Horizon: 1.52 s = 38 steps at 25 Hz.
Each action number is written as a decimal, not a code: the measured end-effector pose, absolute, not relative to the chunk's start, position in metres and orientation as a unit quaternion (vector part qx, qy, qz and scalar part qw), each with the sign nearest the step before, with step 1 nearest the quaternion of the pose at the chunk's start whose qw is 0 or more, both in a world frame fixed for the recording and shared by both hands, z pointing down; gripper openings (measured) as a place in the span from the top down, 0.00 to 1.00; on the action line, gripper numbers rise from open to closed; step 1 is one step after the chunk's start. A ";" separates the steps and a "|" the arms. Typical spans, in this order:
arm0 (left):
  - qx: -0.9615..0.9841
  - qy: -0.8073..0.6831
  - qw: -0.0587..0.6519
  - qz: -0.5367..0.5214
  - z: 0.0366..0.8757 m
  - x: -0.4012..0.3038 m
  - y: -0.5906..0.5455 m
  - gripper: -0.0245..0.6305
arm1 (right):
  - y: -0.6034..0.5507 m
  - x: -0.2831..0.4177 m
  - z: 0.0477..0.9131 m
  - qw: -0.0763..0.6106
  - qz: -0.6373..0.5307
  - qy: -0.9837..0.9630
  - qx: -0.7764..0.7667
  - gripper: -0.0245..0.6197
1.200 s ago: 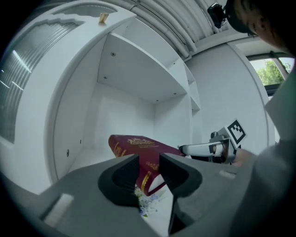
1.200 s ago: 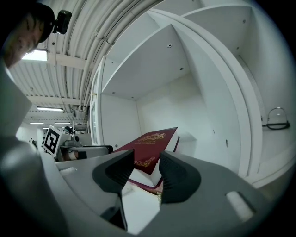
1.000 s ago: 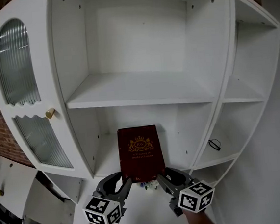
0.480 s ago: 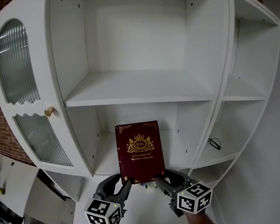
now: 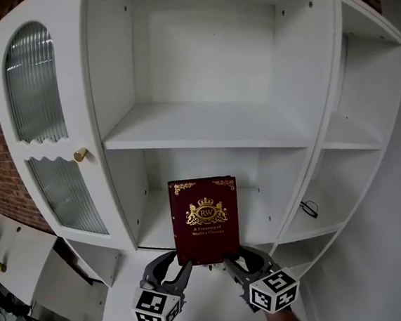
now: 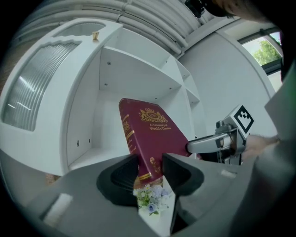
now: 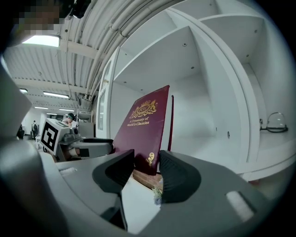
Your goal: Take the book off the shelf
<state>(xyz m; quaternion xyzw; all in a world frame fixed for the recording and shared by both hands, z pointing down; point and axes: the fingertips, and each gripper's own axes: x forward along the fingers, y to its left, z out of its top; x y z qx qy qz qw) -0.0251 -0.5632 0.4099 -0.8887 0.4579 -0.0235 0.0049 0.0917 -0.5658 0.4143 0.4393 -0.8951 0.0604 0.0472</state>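
Observation:
A dark red book (image 5: 205, 219) with gold print stands upright in front of the lower middle shelf (image 5: 256, 221) of a white cabinet. My left gripper (image 5: 179, 271) is shut on its lower left corner and my right gripper (image 5: 233, 264) on its lower right corner. In the left gripper view the book (image 6: 150, 134) rises from between the two pads, with the spine toward the camera, and the right gripper (image 6: 217, 143) shows beyond it. In the right gripper view the book's front cover (image 7: 141, 125) stands between the pads.
The cabinet has a bare upper shelf (image 5: 204, 124), a ribbed-glass door (image 5: 36, 101) with a brass knob (image 5: 80, 155) at left, and open side shelves at right. Spectacles (image 5: 307, 208) lie on the lower right side shelf. Small blue-white flowers (image 6: 150, 200) sit below the book.
The book has come a little nearer with its cover turned more squarely toward the head camera. Both grippers have kept hold of its lower corners.

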 end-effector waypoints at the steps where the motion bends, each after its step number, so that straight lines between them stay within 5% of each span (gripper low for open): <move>1: -0.888 0.459 0.010 -0.014 0.410 -0.025 -0.563 0.70 | -0.566 0.092 0.414 0.037 0.058 -0.896 0.439 0.68; 16: -0.876 0.478 0.060 -0.003 0.415 -0.028 -0.562 0.70 | -0.562 0.093 0.423 0.020 0.020 -0.898 0.439 0.69; 38: -0.872 0.489 0.034 -0.001 0.416 -0.031 -0.560 0.70 | -0.557 0.089 0.427 -0.004 0.029 -0.890 0.455 0.69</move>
